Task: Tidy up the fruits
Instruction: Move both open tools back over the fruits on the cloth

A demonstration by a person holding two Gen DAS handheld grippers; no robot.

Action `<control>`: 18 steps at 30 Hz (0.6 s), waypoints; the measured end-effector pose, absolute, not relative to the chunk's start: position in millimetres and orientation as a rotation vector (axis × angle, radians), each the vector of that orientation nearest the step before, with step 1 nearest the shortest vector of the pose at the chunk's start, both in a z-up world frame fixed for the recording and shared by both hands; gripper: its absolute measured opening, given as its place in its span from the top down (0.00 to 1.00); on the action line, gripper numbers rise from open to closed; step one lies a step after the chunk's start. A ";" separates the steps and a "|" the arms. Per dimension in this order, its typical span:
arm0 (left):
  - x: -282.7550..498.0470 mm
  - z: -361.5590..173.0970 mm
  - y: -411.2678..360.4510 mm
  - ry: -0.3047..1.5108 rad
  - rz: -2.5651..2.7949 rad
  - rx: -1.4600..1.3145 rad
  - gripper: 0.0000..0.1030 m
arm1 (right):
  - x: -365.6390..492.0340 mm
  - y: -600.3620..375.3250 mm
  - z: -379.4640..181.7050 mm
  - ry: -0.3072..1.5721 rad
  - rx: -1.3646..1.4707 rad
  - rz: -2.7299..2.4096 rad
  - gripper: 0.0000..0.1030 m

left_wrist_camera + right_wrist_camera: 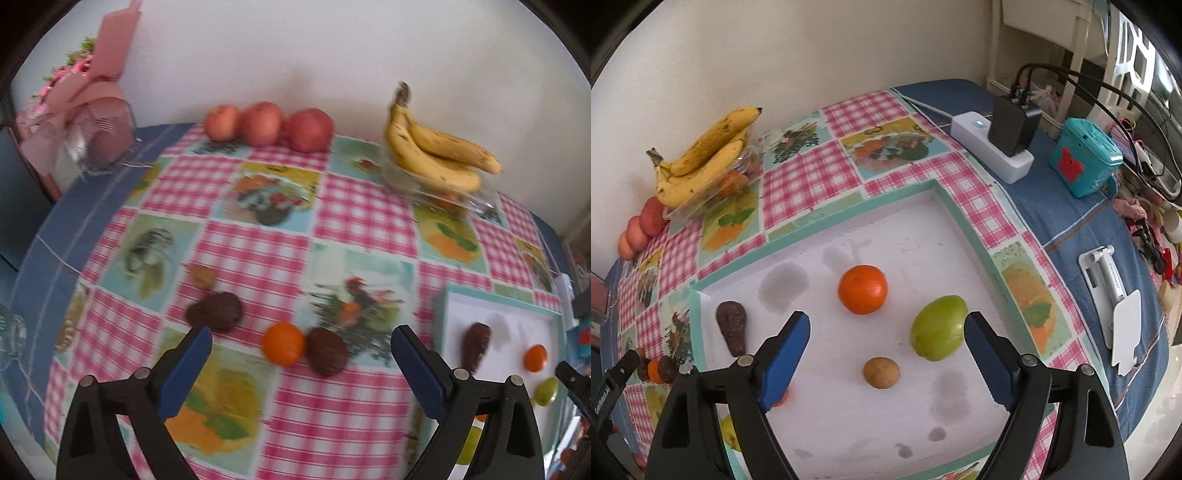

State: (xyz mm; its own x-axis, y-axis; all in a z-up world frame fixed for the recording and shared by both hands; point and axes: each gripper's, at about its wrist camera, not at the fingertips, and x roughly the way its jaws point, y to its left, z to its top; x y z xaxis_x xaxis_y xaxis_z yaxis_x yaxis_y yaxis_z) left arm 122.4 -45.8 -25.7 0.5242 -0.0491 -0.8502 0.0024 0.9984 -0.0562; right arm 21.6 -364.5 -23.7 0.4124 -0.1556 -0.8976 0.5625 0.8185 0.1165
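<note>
My left gripper [301,365] is open and empty above the checked cloth. Just ahead of it lie an orange [283,343] touching a dark avocado [327,351], another dark avocado [214,312] to the left, and a small brown fruit [202,277] behind that. My right gripper [886,356] is open and empty over the white tray [923,206]. In the tray lie an orange [863,289], a green fruit [938,327], a small brown fruit [881,372] between my fingers, and a dark avocado [732,327]. The tray also shows in the left wrist view [458,301].
Three red apples [269,124] sit by the wall. Bananas [436,147] lie on a clear dish [476,205]. A glass vase with pink wrapping [99,136] stands far left. A white power strip [993,147], teal box [1084,157] and white stand [1115,299] lie right of the tray.
</note>
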 end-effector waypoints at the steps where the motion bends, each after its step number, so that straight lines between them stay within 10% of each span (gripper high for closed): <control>1: 122.7 -24.0 -41.4 1.012 -0.016 -0.046 0.02 | 22.2 -362.1 -22.7 1.051 0.434 -0.461 0.16; 18: 129.3 -15.3 19.8 0.990 0.078 -0.043 0.00 | 34.4 -320.0 -22.4 1.039 0.389 -0.352 0.07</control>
State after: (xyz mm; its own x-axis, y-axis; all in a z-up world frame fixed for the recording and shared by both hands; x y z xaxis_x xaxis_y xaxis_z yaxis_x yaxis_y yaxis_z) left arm 129.3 19.8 -15.3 0.5463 0.0457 -0.8363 -0.0852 0.9964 -0.0013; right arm 34.4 -320.0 -22.4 0.4635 -0.0974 -0.8808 0.4576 0.8774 0.1438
